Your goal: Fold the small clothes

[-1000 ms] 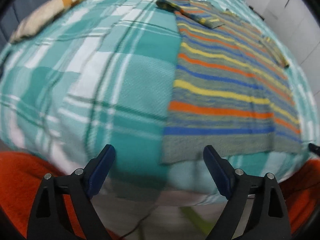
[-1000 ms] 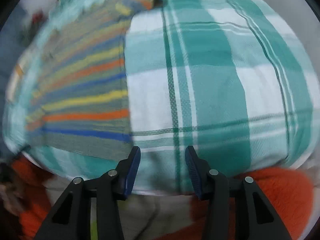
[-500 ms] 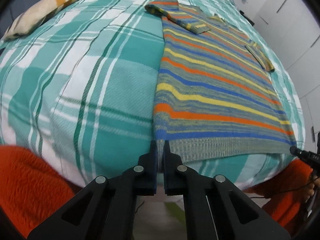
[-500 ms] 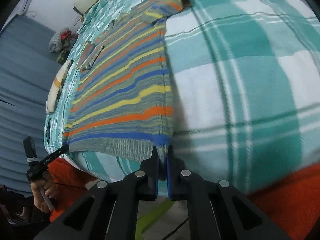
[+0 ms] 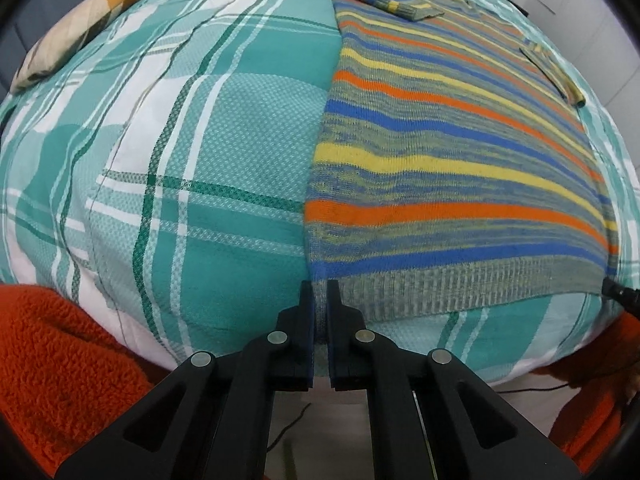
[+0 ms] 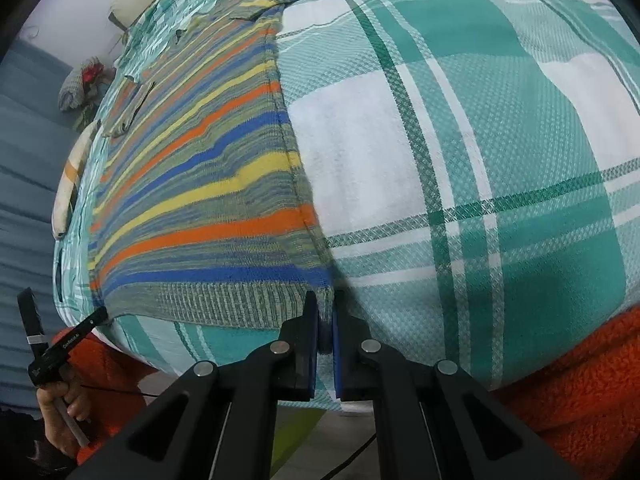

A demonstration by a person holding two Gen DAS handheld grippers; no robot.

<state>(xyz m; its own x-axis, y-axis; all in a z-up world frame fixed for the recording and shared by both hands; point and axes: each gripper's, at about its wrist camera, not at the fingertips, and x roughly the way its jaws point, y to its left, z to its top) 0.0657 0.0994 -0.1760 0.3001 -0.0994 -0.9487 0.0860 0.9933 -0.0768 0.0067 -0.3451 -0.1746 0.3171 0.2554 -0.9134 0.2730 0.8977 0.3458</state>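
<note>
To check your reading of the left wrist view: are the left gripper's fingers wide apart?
No, the left gripper is clamped on the striped sweater's hem corner.

The left gripper (image 5: 319,292) reaches forward with its jaws pressed nearly together, pinching the near left corner of the striped sweater (image 5: 448,184) at its ribbed hem. The right gripper (image 6: 325,302) is likewise clamped on the hem's near right corner. In the right wrist view, the person's left hand (image 6: 60,412) wraps the left gripper's handle, orange sleeve (image 6: 572,396) showing.
</note>
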